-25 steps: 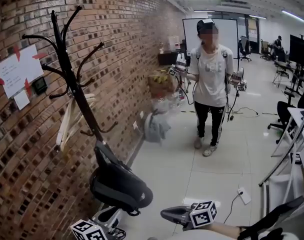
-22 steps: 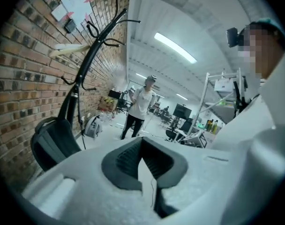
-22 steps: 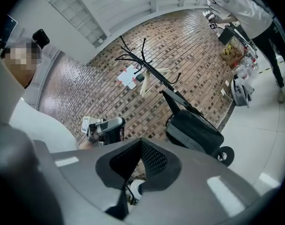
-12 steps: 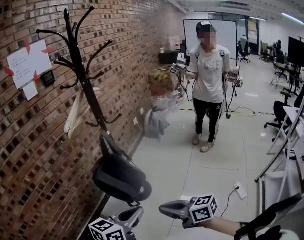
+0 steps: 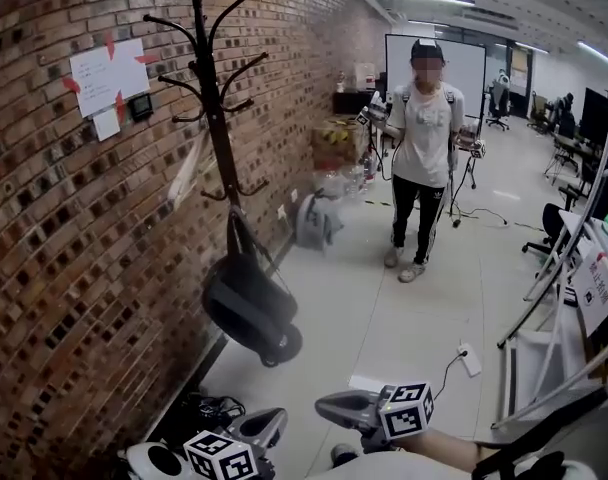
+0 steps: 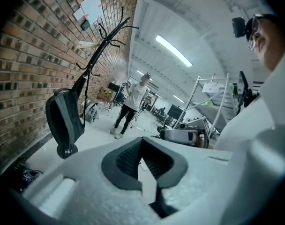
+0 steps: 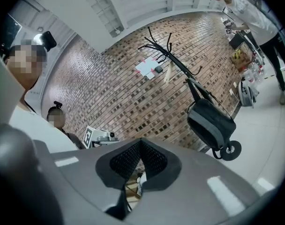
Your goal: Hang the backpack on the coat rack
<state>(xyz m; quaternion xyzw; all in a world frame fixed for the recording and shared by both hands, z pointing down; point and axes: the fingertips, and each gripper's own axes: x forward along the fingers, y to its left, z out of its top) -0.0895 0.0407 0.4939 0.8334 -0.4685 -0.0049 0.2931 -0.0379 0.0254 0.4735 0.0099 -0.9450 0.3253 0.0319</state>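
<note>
backpack [image 5: 246,308] hangs by its strap from a low hook of the coat rack [image 5: 212,98], off the floor, beside the brick wall [image 5: 44,268] | task: looks done | left gripper [image 5: 269,423], right gripper [image 5: 329,406]: jaws closed together, empty, well apart from it | room: open floor rightward; cables [image 5: 199,408] at wall foot; standing person [image 5: 421,148] well beyond

The head camera looks from above along the brick wall [image 5: 74,268], well apart from the coat rack [image 5: 216,98] and backpack [image 5: 246,308]. The left tool [image 5: 256,430] camera sees both from lower down. The right tool [image 5: 336,408] camera, rolled sideways, shows them too.
</note>
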